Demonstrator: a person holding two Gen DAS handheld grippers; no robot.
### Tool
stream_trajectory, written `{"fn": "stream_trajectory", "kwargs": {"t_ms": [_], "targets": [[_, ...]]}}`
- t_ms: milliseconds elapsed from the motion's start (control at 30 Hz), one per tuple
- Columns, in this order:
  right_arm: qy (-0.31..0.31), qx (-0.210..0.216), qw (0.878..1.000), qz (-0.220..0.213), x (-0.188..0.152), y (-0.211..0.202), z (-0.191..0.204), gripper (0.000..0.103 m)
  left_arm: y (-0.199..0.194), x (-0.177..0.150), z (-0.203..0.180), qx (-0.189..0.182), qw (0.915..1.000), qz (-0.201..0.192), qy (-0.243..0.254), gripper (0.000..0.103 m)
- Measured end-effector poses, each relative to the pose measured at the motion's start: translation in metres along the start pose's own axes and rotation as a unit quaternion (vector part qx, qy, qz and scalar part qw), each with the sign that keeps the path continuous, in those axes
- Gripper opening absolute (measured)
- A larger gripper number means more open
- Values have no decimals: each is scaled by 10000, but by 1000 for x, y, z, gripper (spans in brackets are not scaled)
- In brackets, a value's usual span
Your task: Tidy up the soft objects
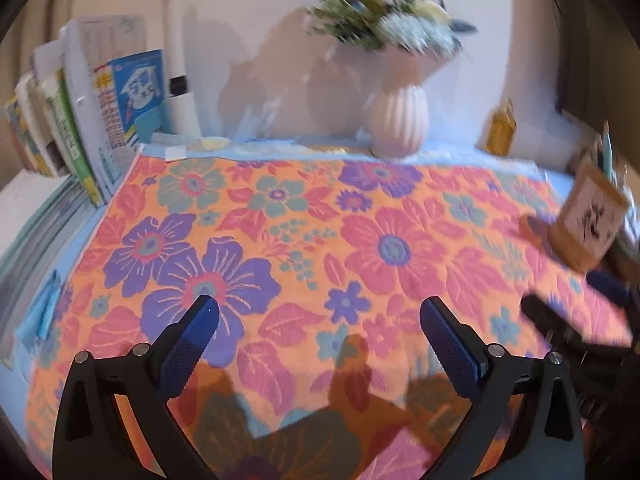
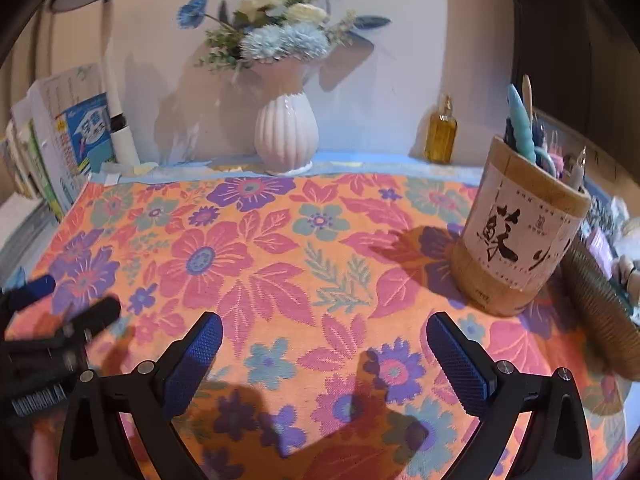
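Note:
A floral cloth [image 1: 320, 232] in orange, pink and purple lies spread flat over the table; it also shows in the right wrist view [image 2: 280, 264]. My left gripper [image 1: 319, 308] hovers over its near part, jaws wide open and empty. My right gripper [image 2: 324, 326] hovers over the cloth's near part too, wide open and empty. The right gripper shows blurred at the right edge of the left wrist view [image 1: 560, 320]. The left gripper shows blurred at the left edge of the right wrist view [image 2: 60, 312].
A white ribbed vase [image 2: 286, 140] with blue and white flowers stands at the back by the wall. A bamboo pen holder [image 2: 520, 240] stands on the cloth's right side. An amber bottle [image 2: 440, 136] stands at the back. Books [image 1: 80, 120] lean at the left. A coiled object [image 2: 600, 300] lies at far right.

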State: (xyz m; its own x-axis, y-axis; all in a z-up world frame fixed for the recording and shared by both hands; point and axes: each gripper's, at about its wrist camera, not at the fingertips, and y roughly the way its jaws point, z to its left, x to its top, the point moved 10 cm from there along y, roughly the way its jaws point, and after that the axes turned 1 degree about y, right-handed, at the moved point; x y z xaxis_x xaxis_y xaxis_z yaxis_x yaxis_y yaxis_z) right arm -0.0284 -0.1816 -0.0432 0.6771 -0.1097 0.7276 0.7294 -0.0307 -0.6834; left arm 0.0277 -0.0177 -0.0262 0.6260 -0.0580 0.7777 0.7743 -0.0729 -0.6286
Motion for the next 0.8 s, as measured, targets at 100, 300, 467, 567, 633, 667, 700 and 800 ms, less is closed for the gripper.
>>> {"fn": "stream_trajectory", "kwargs": {"t_ms": [100, 300, 467, 567, 633, 667, 700, 800], "targets": [[-165, -14, 9998, -80, 2, -4, 6, 102, -2, 2, 0, -47, 10000, -75, 10, 101], [287, 174, 9994, 37, 1, 0, -8, 102, -5, 0, 1, 21, 9999, -113, -23, 101], [635, 301, 9975, 93, -1, 1, -19, 102, -4, -1, 0, 206, 9997, -103, 85, 101], [594, 231, 9979, 151, -3, 3, -17, 102, -5, -2, -5, 229, 9994, -123, 249, 101], [517, 195, 9984, 138, -3, 2, -15, 102, -4, -2, -6, 261, 9992, -107, 282, 101], [492, 194, 9985, 132, -3, 2, -14, 102, -3, -3, -4, 315, 9991, -96, 263, 101], [472, 190, 9986, 126, -3, 2, -14, 102, -3, -3, -2, 361, 9991, -73, 230, 101], [452, 186, 9987, 142, -4, 3, -13, 102, -1, -3, 2, 394, 9991, -18, 156, 101]]}}
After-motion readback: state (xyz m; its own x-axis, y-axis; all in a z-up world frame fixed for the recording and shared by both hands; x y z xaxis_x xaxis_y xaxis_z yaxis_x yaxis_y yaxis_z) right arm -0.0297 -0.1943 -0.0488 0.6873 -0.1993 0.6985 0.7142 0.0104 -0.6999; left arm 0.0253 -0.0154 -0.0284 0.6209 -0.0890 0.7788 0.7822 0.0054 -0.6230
